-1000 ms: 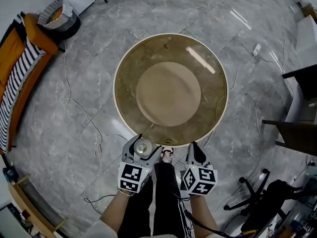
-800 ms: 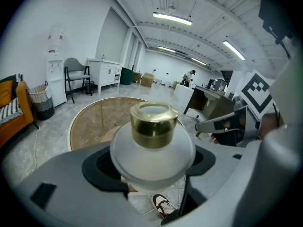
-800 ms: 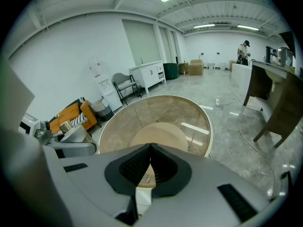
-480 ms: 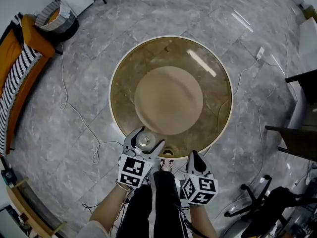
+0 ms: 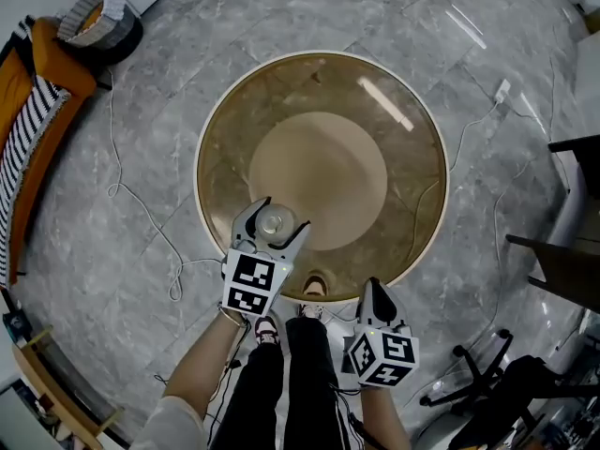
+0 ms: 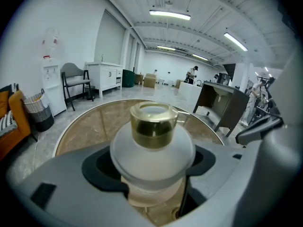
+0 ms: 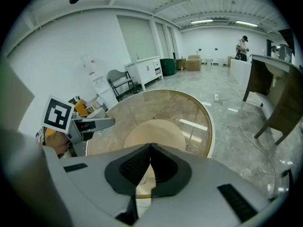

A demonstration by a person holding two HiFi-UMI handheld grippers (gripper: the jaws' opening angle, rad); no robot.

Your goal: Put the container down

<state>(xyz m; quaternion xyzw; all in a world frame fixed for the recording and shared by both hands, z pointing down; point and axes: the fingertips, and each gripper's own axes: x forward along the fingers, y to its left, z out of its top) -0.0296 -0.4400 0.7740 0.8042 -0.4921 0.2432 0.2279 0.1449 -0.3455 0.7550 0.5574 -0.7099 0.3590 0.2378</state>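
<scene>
The container (image 5: pixel 272 222) is a frosted white jar with a gold cap (image 6: pixel 152 124). My left gripper (image 5: pixel 276 219) is shut on it, one pad on each side of its body (image 6: pixel 152 150), and it stands upright. In the head view it hangs over the near left part of the round glass table (image 5: pixel 225 120); I cannot tell if its base touches the glass. My right gripper (image 5: pixel 373 296) stays off the table's near edge, beside the person's legs, jaws shut with nothing between them (image 7: pixel 150 149). The right gripper view shows the left gripper (image 7: pixel 90 124) at its left.
The table (image 7: pixel 189 112) has a tan disc (image 5: pixel 319 181) under its glass. Cables (image 5: pixel 141 223) lie on the grey floor at left. An orange sofa (image 5: pixel 28 111) and a basket (image 5: pixel 98 17) stand far left, a dark desk (image 5: pixel 572 251) and a chair (image 5: pixel 487 382) at right.
My left gripper has carried the container forward from the table's near rim to a spot over the glass. The right gripper has dropped back a little towards the person.
</scene>
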